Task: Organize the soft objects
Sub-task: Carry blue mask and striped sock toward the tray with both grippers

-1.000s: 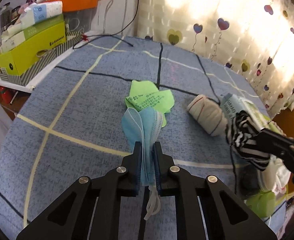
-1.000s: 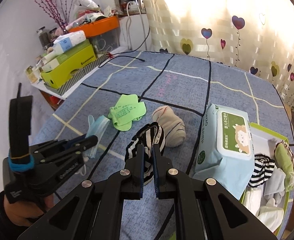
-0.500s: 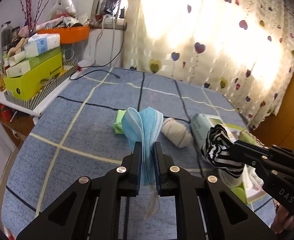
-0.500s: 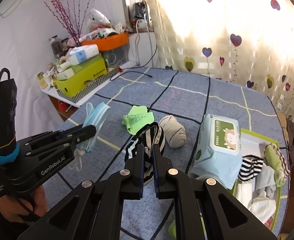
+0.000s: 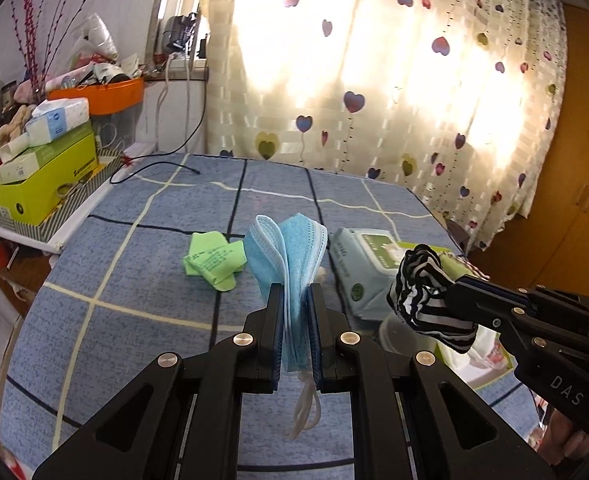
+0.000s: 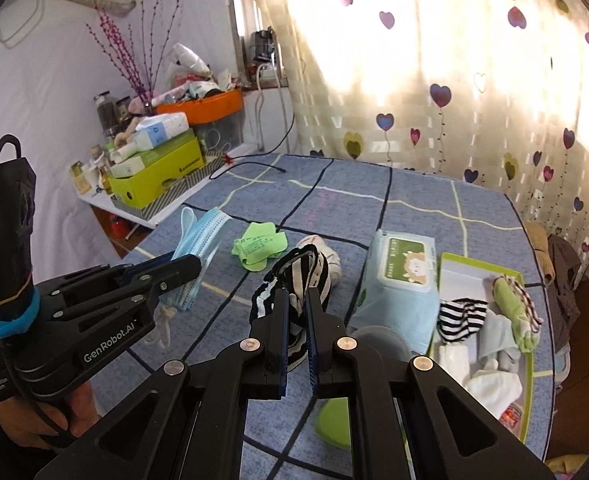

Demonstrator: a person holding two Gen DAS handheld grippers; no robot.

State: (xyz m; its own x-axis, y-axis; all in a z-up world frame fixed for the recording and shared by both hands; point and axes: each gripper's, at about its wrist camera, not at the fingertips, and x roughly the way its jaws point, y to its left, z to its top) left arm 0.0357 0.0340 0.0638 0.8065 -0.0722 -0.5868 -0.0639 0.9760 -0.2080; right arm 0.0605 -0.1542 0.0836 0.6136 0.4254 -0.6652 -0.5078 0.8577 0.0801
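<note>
Right now I have both tools raised above the surface [image 5: 142, 280], side by side and pointing toward the curtain [image 5: 374, 80]. My left tool [image 5: 294, 308] is clamped on a blue mask [image 5: 290, 248]; the folded mask stands upright between the fingers, fanning out above them, and its white ear loops [image 5: 306, 412] dangle below. From the right wrist view the left tool [image 6: 190, 268] reaches in from the left edge, angled up and to the right, with my hand [image 6: 50, 412] wrapped around its grip low in the corner.

My right tool [image 6: 296, 312] is closed on a striped sock [image 6: 294, 276], black and white, bunched into a loop that rises above the fingers. From the left wrist view this tool [image 5: 450, 292] enters from the right, tilted slightly upward, with the sock [image 5: 422, 292] at its tip, over the near end of the wipes pack [image 5: 358, 256].

Below, on the blue checked cloth, a green cloth [image 6: 258, 246] lies flat to the left of a rolled pale sock [image 6: 330, 260]. The pack [image 6: 398, 280] sits beside a green tray [image 6: 528, 360], touching its left rim. Inside the tray lie another striped piece [image 6: 460, 316], a green roll [image 6: 512, 300] and white soft items [image 6: 490, 392]. A green lid [image 6: 334, 420] shows under my right tool.
</note>
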